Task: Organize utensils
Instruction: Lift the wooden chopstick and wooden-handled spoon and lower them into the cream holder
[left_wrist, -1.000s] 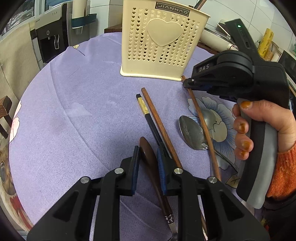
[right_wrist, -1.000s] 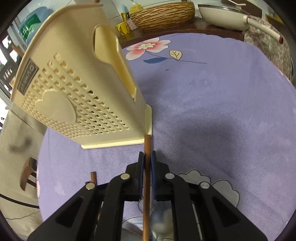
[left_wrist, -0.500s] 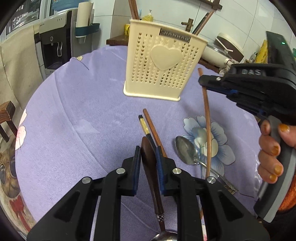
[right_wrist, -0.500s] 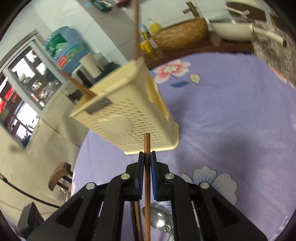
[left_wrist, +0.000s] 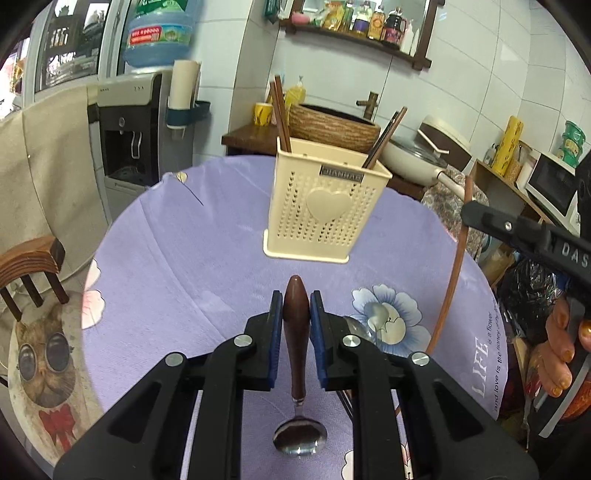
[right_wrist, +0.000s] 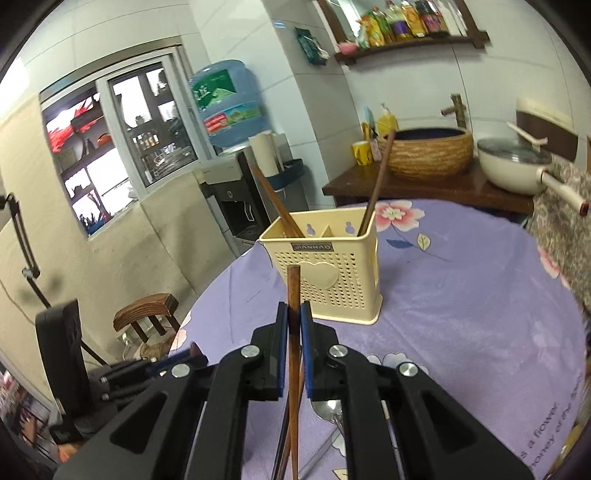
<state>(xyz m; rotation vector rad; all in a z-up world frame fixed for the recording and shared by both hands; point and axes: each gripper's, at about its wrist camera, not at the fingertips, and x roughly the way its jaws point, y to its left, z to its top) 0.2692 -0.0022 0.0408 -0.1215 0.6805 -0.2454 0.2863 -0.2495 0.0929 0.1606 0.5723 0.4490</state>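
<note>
A cream perforated utensil holder (left_wrist: 325, 214) with a heart stands on the purple tablecloth, with chopsticks (left_wrist: 280, 110) standing in it; it also shows in the right wrist view (right_wrist: 328, 269). My left gripper (left_wrist: 296, 301) is shut on a spoon (left_wrist: 295, 332) by its brown wooden handle, bowl hanging down, lifted above the table. My right gripper (right_wrist: 294, 314) is shut on a brown wooden chopstick (right_wrist: 294, 295), also seen in the left wrist view (left_wrist: 452, 273), held up short of the holder.
A metal spoon (right_wrist: 328, 410) and more chopsticks (right_wrist: 282, 435) lie on the cloth below my grippers. A wooden chair (left_wrist: 33, 266) stands left of the round table (left_wrist: 184, 236). A pan (left_wrist: 417, 158) and basket (left_wrist: 332, 125) sit behind.
Both grippers rose from the table. The left lifted the wooden-handled spoon off the cloth; the right lifted the chopstick and tilted up toward the holder.
</note>
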